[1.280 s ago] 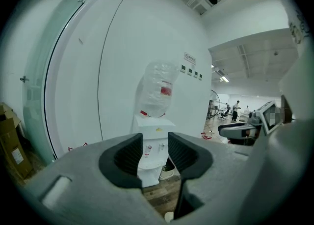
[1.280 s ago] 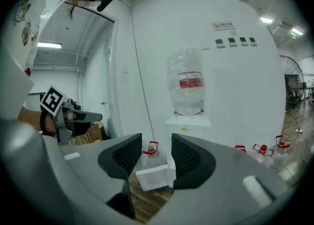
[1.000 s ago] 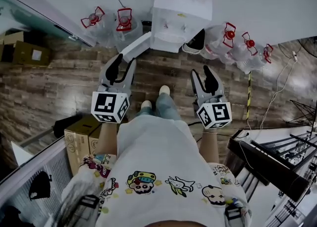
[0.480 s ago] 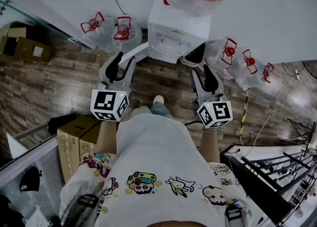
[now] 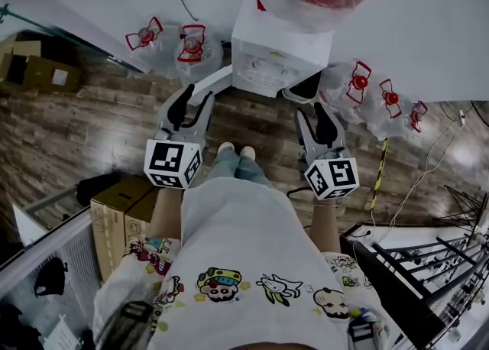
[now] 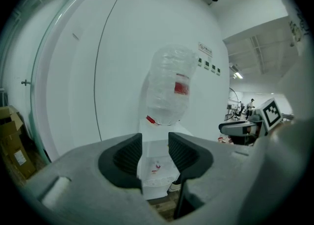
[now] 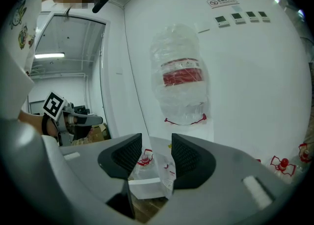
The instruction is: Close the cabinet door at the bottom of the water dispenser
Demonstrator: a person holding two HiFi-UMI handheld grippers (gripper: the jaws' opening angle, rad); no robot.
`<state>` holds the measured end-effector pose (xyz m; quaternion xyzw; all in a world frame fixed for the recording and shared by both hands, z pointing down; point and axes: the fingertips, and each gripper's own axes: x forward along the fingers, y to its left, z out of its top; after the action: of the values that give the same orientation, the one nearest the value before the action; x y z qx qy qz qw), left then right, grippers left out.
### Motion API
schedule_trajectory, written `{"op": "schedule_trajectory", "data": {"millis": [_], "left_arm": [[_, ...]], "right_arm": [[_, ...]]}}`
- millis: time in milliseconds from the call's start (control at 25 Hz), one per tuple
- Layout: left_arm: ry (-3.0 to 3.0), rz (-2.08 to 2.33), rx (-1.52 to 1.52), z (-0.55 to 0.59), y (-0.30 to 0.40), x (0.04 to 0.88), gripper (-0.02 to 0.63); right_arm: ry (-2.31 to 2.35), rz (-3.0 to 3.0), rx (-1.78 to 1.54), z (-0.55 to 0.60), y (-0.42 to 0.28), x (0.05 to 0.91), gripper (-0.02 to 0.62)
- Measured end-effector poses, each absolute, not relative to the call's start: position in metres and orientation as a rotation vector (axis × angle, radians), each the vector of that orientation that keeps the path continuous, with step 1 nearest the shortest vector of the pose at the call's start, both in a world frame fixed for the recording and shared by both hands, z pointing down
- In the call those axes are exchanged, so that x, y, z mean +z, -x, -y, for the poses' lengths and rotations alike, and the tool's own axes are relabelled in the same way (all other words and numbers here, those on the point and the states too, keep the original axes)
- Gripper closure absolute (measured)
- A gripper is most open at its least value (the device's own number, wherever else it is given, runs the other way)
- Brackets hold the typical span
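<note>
Both pairs of jaws stood apart and empty. Just past the left gripper (image 5: 189, 105), at 1 o'clock, lay the open cabinet door (image 5: 212, 81), its edge slanting from 8 to 2 o'clock toward the water dispenser (image 5: 279, 54). The right gripper (image 5: 312, 115) sat farther from the door. Water bottles (image 5: 191, 43) flanked the dispenser, and nothing seemed to block the door's swing.

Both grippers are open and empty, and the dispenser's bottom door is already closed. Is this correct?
No. The door stands open, swung out from the dispenser, as the head view shows. The left gripper and right gripper are open and empty.
</note>
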<state>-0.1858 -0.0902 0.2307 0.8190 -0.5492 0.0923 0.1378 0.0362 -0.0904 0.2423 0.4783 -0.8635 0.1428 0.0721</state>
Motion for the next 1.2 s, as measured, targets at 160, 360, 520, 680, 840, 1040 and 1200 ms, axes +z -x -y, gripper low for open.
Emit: {"op": "schedule_trajectory", "data": {"millis": [160,360,520,680,840,1040,1200], "left_arm": [[-2.365,1.576,0.277,0.094,0.192,0.237,0.443],[-2.345,1.572,0.292,0.091,0.201,0.247,0.443],[-2.313,1.578,0.302,0.087,0.208,0.259,0.443],[-2.277,1.588,0.321,0.086,0.218,0.276,0.443],[-2.246,1.585,0.346,0.082,0.226,0.298,0.443],[-2.220,1.570,0.372,0.077,0.233,0.332,0.443],[-2.196,1.575,0.377,0.080,0.244,0.366,0.444]], "right_arm": [[-1.446,2.581,0.460,0.091,-0.029,0.251,0.413],[-1.439,2.568,0.494,0.091,-0.018,0.261,0.414],[-1.388,2.565,0.512,0.092,-0.008,0.272,0.414],[-1.339,2.560,0.535,0.096,0.001,0.287,0.416],[-1.297,2.557,0.548,0.100,0.012,0.305,0.416],[-1.282,2.528,0.567,0.106,0.024,0.340,0.416],[-1.258,2.514,0.581,0.112,0.040,0.375,0.416]]}}
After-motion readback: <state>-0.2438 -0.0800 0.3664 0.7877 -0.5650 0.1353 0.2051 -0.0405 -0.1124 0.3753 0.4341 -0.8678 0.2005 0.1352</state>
